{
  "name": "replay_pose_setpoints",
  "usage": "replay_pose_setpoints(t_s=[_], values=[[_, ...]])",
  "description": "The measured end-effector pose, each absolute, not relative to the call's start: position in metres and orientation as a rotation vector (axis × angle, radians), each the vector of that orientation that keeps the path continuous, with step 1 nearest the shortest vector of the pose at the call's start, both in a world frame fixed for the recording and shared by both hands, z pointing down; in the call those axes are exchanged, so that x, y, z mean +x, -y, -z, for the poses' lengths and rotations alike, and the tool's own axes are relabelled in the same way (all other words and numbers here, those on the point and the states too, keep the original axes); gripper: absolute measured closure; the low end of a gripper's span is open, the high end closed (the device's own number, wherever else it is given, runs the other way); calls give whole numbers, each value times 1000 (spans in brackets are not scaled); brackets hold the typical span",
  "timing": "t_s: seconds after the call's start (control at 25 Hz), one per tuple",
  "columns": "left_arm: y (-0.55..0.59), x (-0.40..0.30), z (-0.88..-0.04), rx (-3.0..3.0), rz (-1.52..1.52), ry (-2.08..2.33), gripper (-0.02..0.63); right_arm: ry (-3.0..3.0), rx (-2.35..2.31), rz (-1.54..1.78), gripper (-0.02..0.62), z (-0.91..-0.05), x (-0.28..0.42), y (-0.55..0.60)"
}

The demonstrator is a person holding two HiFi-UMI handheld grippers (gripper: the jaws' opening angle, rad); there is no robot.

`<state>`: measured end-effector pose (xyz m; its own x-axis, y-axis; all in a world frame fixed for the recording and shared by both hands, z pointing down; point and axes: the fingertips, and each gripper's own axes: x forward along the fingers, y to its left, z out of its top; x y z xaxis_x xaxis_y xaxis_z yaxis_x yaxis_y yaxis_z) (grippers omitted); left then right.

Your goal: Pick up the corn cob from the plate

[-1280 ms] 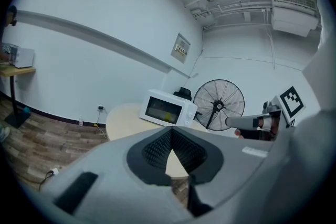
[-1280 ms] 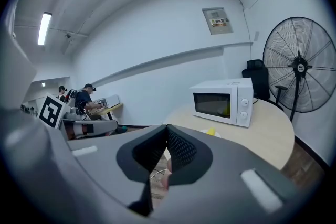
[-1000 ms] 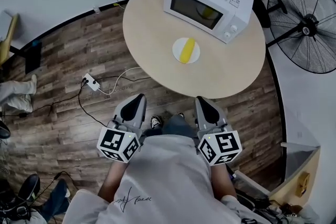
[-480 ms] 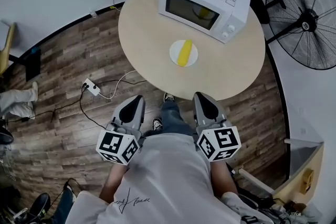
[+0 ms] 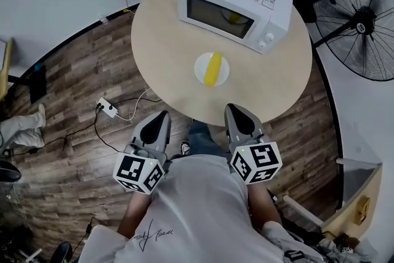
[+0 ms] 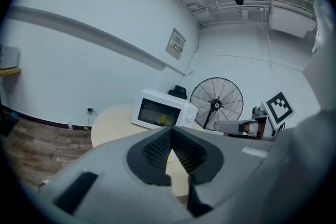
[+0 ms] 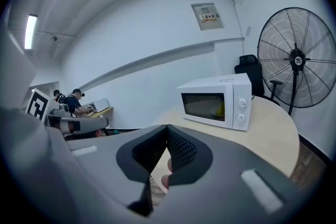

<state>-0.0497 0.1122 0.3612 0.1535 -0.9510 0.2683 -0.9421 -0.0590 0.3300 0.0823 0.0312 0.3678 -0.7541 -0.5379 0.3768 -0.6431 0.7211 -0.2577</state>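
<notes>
**Corn cob not yet picked up; both grippers short of the plate**

The left hand-held gripper (image 5: pixel 161 116) has its jaws drawn together, the ribbed pads meeting at the tips with nothing caught between them, as its own view shows. The right hand-held gripper (image 5: pixel 234 109) is the same: jaws closed, holding nothing. Both sit close to the person's body, on the side of the plate (image 5: pixel 201 75) away from the microwave (image 5: pixel 234 0). The right one's tip is about at the tabletop's (image 5: pixel 163 40) near edge, nearer the plate than the left one, which is off to the plate's left over the wooden floor.

The corn cob (image 5: pixel 213 68) lies lengthwise across the plate, fully resting on it, between the microwave and the grippers. Neither gripper touches it.

By my reading the task is at its very start: this is the approach, and nothing of the pick is done. What is left is to bring a gripper over the plate, part its jaws, close them around the cob and lift it clear.
</notes>
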Motion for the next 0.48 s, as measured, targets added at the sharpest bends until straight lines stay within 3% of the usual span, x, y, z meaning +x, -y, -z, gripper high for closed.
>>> replay_pose_setpoints(t_s=[0.48], values=[[-29,-65,-372,2013,-18,1745,615,2590,961,-624,581,-388,71,49]])
